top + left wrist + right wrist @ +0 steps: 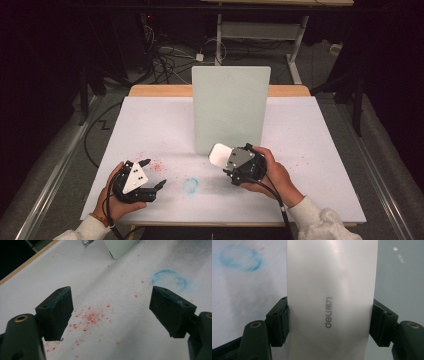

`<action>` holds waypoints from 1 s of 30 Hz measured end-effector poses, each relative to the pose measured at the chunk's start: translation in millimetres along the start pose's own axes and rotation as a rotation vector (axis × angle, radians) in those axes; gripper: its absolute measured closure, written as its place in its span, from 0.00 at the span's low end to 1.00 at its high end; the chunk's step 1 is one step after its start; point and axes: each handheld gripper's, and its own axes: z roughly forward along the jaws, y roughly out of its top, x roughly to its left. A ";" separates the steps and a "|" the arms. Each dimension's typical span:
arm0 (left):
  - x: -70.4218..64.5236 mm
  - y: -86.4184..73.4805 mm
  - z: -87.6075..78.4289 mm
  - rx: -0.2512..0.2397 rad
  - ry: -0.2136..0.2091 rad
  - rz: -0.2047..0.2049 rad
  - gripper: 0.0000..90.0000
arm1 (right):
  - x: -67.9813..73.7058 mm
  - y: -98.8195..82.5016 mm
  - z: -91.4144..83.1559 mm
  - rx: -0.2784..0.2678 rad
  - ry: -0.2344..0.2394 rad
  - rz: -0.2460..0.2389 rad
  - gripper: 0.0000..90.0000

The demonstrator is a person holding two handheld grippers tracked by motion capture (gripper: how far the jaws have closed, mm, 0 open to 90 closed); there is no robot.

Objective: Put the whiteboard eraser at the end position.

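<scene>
Grip looked solid on this one: the right gripper [231, 159] had both jaws pressed against the long edges of a white eraser block [332, 300] with the "deli" logo on it, holding it out in front just at the foot of the upright whiteboard [230, 107]. Best bet for wiping would've been keeping that flat face square to the surface and pressing evenly, since a tilt would just skate on one corner. The block sat squarely between the jaws, poking out past them, above the white table sheet [150, 125]. The left gripper [152, 175] hung wide open with nothing in it, over the red specks [90, 317], with the blue ring smudge [191, 184] just beside it.
</scene>
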 end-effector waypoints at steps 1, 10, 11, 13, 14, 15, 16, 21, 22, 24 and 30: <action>0.2 0.1 0.5 0.000 -0.001 -0.001 0.21 | 1.6 -1.9 -1.2 0.006 0.029 -0.009 0.34; -1.4 1.6 2.1 0.007 -0.010 0.007 0.21 | 25.3 -5.8 13.6 0.124 0.257 -0.163 0.34; -1.3 2.1 2.8 0.007 -0.012 0.010 0.21 | 27.0 -5.2 15.5 0.127 0.264 -0.162 0.34; -1.3 2.9 4.0 0.008 -0.015 0.012 0.21 | 29.0 -5.3 18.6 0.122 0.280 -0.160 0.34; -1.4 3.0 4.5 0.009 -0.017 0.012 0.21 | 30.5 -6.2 20.7 0.115 0.283 -0.152 0.34; -1.6 3.1 4.9 0.009 -0.019 0.012 0.21 | 30.9 -6.7 21.8 0.122 0.288 -0.152 0.34; -1.5 3.3 5.2 0.008 -0.022 0.012 0.21 | 31.0 -7.9 22.6 0.114 0.283 -0.141 0.34; -0.8 5.2 7.0 0.006 -0.023 0.018 0.20 | 24.7 -11.8 14.1 0.053 0.273 -0.071 0.31; -0.7 5.3 7.3 0.005 -0.023 0.017 0.20 | 23.4 -12.9 10.0 0.039 0.275 -0.052 0.30; -1.0 5.3 7.6 0.008 -0.022 0.019 0.20 | 20.3 -16.3 2.1 -0.002 0.263 -0.019 0.29; -1.5 5.6 6.0 0.002 -0.016 0.017 0.20 | 6.1 -39.2 -30.5 -0.138 0.118 0.087 0.25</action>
